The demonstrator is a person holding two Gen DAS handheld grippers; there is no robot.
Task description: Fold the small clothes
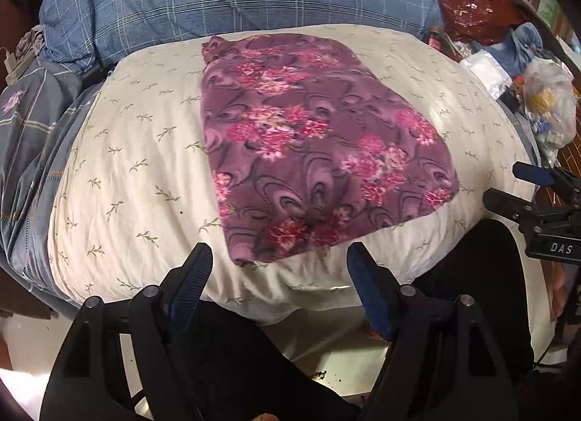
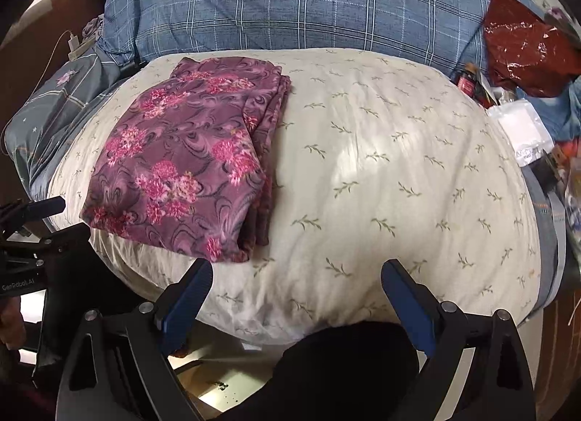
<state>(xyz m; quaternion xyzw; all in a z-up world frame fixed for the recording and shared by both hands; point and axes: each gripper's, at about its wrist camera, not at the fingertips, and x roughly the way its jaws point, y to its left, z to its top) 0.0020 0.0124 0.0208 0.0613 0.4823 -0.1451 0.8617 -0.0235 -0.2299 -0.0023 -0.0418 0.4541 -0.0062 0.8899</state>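
Observation:
A folded purple garment (image 1: 312,145) with pink flowers lies flat on a cream, leaf-printed cushion (image 1: 138,174). In the right wrist view the same garment (image 2: 189,163) sits on the left half of the cushion (image 2: 381,174), its layered folded edges facing right. My left gripper (image 1: 279,257) hovers open just short of the garment's near edge, with nothing between its blue pads. Over the cushion's near edge, to the right of the garment, my right gripper (image 2: 297,268) also stands open and empty. Each gripper shows at the edge of the other's view.
A blue plaid duvet (image 2: 308,7) is bunched behind the cushion. At the right lie a dark red foil bag (image 2: 526,54), white packets (image 2: 523,126) and plastic bags (image 1: 548,101). A charger and cable (image 2: 72,45) rest at the left. Pale floor (image 2: 218,388) lies below the bed edge.

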